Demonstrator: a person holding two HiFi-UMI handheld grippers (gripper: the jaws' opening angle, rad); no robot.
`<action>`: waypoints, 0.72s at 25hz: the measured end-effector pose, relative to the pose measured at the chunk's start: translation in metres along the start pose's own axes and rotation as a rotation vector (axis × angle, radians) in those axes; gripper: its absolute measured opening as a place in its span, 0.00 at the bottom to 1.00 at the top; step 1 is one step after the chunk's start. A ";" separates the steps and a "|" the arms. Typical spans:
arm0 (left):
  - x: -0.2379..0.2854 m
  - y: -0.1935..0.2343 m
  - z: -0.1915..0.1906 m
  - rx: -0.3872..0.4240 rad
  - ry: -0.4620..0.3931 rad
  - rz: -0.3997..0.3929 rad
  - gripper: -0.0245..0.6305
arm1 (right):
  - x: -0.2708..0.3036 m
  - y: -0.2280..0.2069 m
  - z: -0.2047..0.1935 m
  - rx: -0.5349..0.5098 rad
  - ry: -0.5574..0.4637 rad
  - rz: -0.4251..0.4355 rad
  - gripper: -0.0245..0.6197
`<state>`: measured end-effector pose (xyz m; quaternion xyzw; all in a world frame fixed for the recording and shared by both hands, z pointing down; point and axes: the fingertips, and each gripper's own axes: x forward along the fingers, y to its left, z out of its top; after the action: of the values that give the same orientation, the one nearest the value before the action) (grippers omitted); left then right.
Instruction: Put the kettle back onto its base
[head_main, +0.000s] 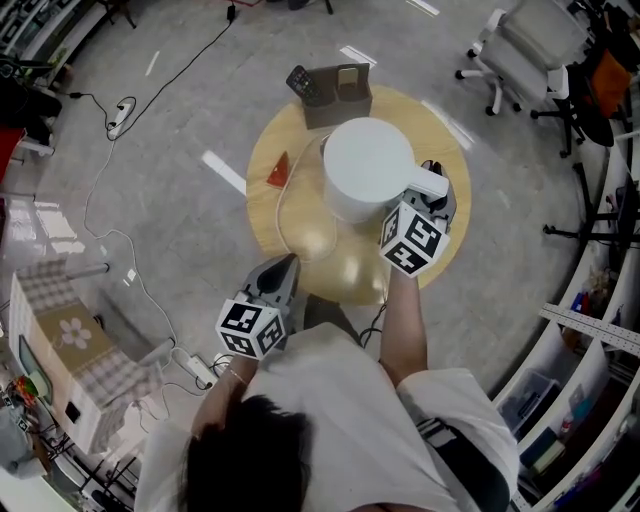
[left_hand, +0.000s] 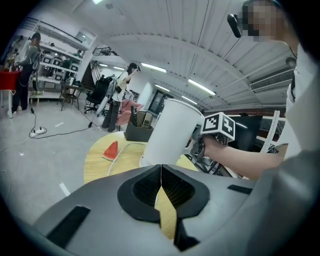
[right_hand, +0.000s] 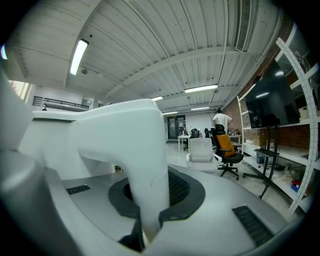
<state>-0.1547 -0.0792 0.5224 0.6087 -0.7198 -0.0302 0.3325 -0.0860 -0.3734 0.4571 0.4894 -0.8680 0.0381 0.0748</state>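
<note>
A white kettle (head_main: 365, 175) stands over the middle of a round wooden table (head_main: 265, 215). My right gripper (head_main: 432, 192) is shut on the kettle's handle (right_hand: 145, 165) at its right side, and the handle fills the space between the jaws. In the left gripper view the kettle (left_hand: 172, 132) leans slightly, with a white cord (left_hand: 120, 152) curving out from under it. The base is hidden beneath the kettle, so I cannot tell whether they meet. My left gripper (head_main: 283, 268) hovers at the table's near edge, shut and empty (left_hand: 161, 167).
A red wedge (head_main: 278, 170) lies on the table's left side. A dark organizer box (head_main: 335, 90) with a remote sits at the far edge. Office chairs (head_main: 530, 50) and shelving stand to the right, and a power strip (head_main: 118, 115) with cables lies on the floor at left.
</note>
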 end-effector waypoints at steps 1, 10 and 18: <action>0.001 0.001 0.000 0.002 0.000 -0.002 0.08 | 0.001 0.001 -0.001 -0.002 0.002 0.003 0.10; 0.011 0.001 0.005 -0.006 -0.004 -0.025 0.08 | 0.012 0.007 -0.015 0.009 0.031 0.018 0.10; 0.020 -0.011 -0.005 0.056 0.044 -0.063 0.08 | 0.011 0.003 -0.025 -0.009 0.051 0.012 0.11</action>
<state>-0.1432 -0.0984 0.5303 0.6404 -0.6935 -0.0072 0.3301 -0.0921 -0.3779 0.4840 0.4827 -0.8689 0.0472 0.0987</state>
